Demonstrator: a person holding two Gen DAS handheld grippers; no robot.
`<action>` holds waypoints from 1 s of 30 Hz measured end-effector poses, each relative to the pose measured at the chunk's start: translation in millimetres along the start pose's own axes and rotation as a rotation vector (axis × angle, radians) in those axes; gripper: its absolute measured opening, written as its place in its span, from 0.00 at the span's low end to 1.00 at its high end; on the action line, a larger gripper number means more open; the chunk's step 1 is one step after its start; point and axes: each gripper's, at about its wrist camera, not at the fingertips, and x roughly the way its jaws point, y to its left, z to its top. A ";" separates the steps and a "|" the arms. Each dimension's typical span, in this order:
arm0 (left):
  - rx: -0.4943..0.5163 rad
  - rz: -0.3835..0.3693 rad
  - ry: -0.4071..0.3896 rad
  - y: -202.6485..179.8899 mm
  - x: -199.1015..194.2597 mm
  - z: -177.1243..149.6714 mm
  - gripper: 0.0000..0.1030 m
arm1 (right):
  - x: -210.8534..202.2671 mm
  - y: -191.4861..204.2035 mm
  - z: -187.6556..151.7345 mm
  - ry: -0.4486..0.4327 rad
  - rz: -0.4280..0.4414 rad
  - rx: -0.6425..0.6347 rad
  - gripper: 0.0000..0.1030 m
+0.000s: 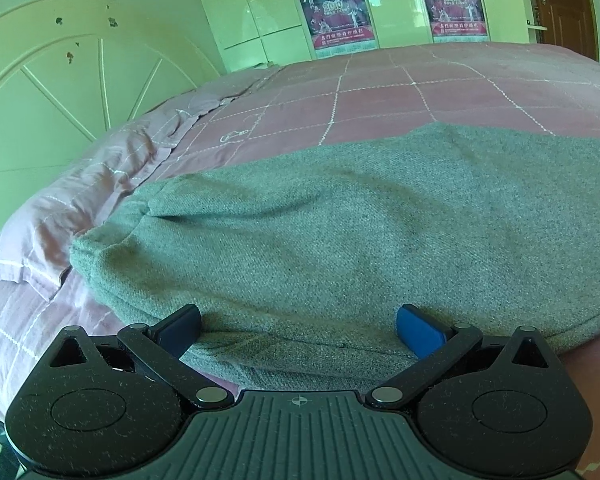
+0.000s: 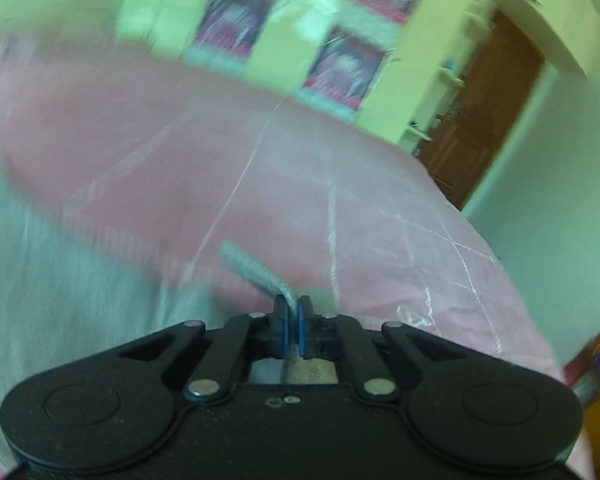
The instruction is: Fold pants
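A pink checked bedspread (image 1: 380, 92) covers the bed, and on it the grey pants (image 1: 340, 224) lie spread flat. The left gripper (image 1: 298, 330) hovers over their near edge with fingers wide apart. The right gripper (image 2: 293, 322) is pinched tight on a grey fabric edge.
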 end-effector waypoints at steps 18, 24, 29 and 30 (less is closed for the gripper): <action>-0.001 -0.002 -0.006 -0.6 1.4 -1.2 1.00 | -16.8 -166.9 -176.0 0.104 -0.007 0.992 0.12; 0.001 -0.003 -0.008 -1.1 0.6 -2.0 1.00 | -11.0 -173.6 -155.4 0.080 0.034 0.972 0.00; -0.001 -0.001 -0.011 -1.3 0.2 -2.1 1.00 | -29.3 -176.6 -149.6 0.062 0.035 0.949 0.00; -0.002 0.000 -0.012 -1.3 0.0 -2.5 1.00 | -22.9 -177.3 -159.7 0.097 0.025 0.959 0.00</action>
